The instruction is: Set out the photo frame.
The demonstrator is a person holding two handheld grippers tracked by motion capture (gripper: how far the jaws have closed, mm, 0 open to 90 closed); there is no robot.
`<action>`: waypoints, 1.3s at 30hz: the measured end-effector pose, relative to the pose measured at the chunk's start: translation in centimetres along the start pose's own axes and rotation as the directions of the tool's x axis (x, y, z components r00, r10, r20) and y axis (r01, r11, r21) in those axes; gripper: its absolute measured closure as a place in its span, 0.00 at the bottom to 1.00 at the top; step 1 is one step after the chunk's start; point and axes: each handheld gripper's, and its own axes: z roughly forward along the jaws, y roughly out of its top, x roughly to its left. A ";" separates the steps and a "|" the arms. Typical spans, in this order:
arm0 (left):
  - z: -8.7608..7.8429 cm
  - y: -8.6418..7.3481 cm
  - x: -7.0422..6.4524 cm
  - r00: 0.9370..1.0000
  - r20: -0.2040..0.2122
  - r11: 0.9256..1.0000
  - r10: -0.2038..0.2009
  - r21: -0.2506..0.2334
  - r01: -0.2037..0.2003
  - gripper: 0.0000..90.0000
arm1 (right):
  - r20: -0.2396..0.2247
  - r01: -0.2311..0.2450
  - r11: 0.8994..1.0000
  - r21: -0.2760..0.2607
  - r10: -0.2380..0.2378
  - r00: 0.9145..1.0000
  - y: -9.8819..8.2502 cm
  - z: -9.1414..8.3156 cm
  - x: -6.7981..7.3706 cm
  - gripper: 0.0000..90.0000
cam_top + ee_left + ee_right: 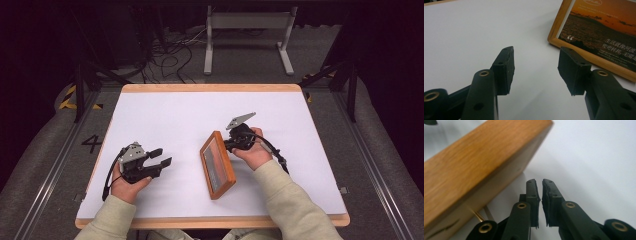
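Frame [218, 164] props tilted at mat centre, picture side facing 9 o'clock, likely resting on a rear stand. Right gripper [231, 145] sits behind it at 3 o'clock, jaws nearly closed, a thin gap, nothing between them. Left gripper [162, 157] waits at 9 o'clock, jaws apart, empty. White mat [165, 115] on wood-edged table [210, 88]; dark room, cables [170, 55] beyond.
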 end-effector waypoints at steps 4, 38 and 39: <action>-0.2 0.0 0.3 1.000 -0.005 1.000 -0.013 0.005 0.013 0.53 | 0.070 0.043 0.999 0.032 -0.046 0.997 0.1 -1.6 0.3 0.93; 0.4 0.1 0.5 1.000 -0.015 1.000 -0.019 0.017 0.020 0.50 | 0.078 -0.012 0.999 0.033 0.009 0.997 3.5 -7.9 6.7 0.24; 0.4 0.1 0.5 1.000 -0.015 1.000 -0.019 0.017 0.020 0.50 | 0.075 -0.018 0.999 0.039 0.015 0.997 3.5 -7.5 6.7 0.23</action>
